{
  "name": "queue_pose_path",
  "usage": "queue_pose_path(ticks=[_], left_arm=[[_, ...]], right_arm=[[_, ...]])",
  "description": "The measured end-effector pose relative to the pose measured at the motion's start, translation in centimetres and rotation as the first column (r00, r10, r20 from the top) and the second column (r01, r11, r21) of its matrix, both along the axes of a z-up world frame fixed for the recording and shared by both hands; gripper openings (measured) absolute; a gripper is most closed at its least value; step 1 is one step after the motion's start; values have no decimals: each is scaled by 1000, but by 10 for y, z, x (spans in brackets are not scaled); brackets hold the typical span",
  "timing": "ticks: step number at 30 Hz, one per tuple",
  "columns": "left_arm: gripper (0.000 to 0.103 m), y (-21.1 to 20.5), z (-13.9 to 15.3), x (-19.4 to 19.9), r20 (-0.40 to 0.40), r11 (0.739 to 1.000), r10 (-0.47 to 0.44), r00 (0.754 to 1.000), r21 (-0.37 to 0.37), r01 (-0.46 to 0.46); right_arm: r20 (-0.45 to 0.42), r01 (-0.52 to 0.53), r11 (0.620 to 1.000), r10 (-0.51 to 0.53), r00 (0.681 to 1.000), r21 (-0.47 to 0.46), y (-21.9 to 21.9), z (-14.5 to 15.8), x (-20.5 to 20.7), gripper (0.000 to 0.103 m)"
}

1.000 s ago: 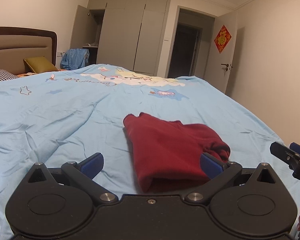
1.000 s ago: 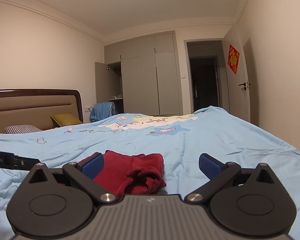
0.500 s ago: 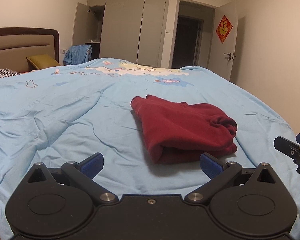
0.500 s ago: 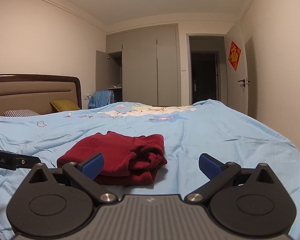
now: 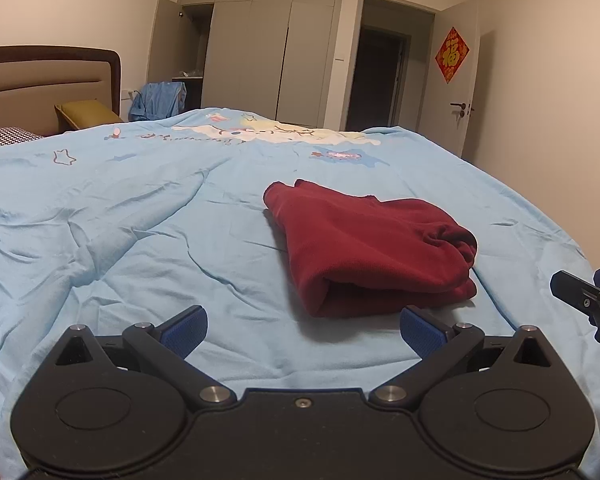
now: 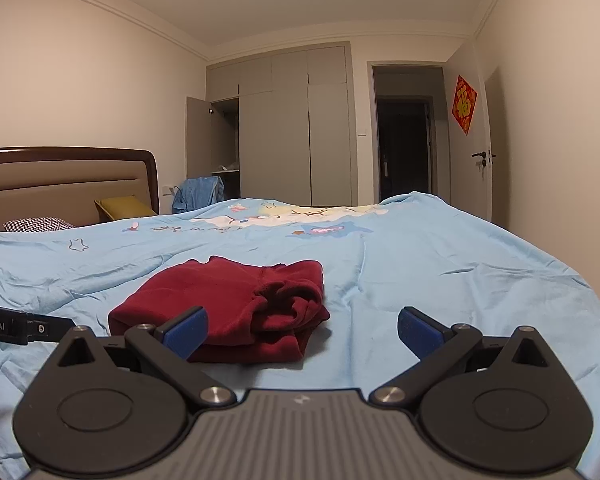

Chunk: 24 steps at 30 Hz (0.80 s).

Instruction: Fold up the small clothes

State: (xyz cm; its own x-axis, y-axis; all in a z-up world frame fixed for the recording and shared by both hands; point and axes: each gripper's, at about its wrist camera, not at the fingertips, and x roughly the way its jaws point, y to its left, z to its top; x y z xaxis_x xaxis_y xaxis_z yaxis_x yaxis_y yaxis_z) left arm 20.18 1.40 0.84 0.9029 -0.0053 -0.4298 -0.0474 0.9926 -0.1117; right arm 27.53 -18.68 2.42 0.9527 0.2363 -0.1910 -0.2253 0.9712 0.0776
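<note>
Left wrist view: folded red garment (image 5: pixel 370 248) lies lengthwise away from camera; both grippers' jaws released.

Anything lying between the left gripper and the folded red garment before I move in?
No. In the left wrist view, only bare blue bedsheet lies between the open left gripper and the folded red garment.

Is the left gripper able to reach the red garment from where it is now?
Probably yes: the left gripper is open, the red garment lies just ahead on the blue bedsheet, nothing between.
</note>
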Motion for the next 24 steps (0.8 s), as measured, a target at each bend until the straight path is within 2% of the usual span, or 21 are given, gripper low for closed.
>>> queue_pose_path(ticks=[24], left_arm=[[102,-2,-6,1,-17,1000,1,1000,-4,-1]], right_arm=[[-12,6,1000,-6,1000,7,-1,-4,-1,103]])
